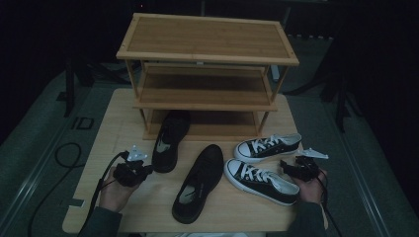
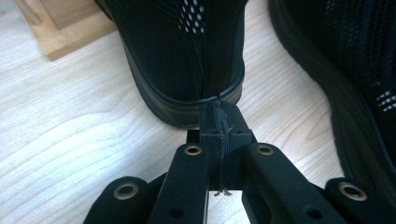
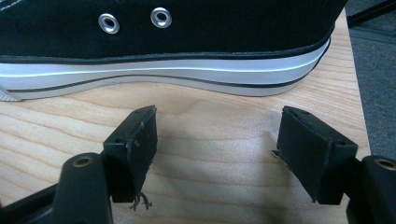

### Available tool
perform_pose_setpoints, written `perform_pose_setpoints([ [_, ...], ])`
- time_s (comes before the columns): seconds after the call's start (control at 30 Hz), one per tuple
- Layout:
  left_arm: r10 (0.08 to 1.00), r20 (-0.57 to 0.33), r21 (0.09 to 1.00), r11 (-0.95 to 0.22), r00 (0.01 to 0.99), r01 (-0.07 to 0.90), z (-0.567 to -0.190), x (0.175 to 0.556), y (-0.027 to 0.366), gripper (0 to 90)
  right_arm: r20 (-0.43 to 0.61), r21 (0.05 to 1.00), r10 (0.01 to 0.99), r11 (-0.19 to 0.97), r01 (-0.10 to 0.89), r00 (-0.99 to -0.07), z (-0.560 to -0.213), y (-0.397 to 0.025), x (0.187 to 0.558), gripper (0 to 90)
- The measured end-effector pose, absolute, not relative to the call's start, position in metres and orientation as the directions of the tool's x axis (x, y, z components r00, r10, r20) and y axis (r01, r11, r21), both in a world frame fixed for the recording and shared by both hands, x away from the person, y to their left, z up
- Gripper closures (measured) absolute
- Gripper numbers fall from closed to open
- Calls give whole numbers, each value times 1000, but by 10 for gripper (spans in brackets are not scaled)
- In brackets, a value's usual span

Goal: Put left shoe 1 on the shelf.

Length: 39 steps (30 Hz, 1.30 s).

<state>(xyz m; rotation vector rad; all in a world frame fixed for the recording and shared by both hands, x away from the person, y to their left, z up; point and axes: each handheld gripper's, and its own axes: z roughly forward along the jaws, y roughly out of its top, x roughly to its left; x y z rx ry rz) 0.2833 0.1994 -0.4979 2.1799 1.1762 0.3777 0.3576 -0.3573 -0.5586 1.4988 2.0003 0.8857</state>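
Two black mesh slip-on shoes and two black-and-white lace-up sneakers lie on the table (image 1: 113, 128). My left gripper (image 1: 146, 170) (image 2: 219, 114) is shut, with its joined tips touching the heel of the left black shoe (image 1: 168, 140) (image 2: 187, 46). That shoe's toe reaches under the rack's lowest shelf. The second black shoe (image 1: 198, 181) (image 2: 359, 70) lies just to its right. My right gripper (image 1: 288, 167) (image 3: 217, 128) stands open beside the heel end of the near sneaker (image 1: 259, 180) (image 3: 187, 37), nothing between its jaws. The far sneaker (image 1: 268, 146) lies behind it.
A three-shelf wooden shoe rack (image 1: 207, 39) stands at the back of the table, its shelves bare; its lower corner (image 2: 60, 32) shows in the left gripper view. The table's right edge (image 3: 355, 93) runs close to my right gripper. A cable (image 1: 64, 153) loops on the floor at left.
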Motion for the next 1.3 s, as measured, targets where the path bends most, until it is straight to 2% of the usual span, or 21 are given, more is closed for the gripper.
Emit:
perform_pose_setpoints([
  [0.5, 837, -43, 590, -419, 546, 690, -525, 294, 188, 893, 0, 740, 960, 189, 645, -281, -559, -357, 358, 285],
  [1.3, 835, 12, 617, -439, 550, 653, -515, 316, 164, 872, 0, 740, 959, 190, 645, -282, -559, -357, 358, 285],
])
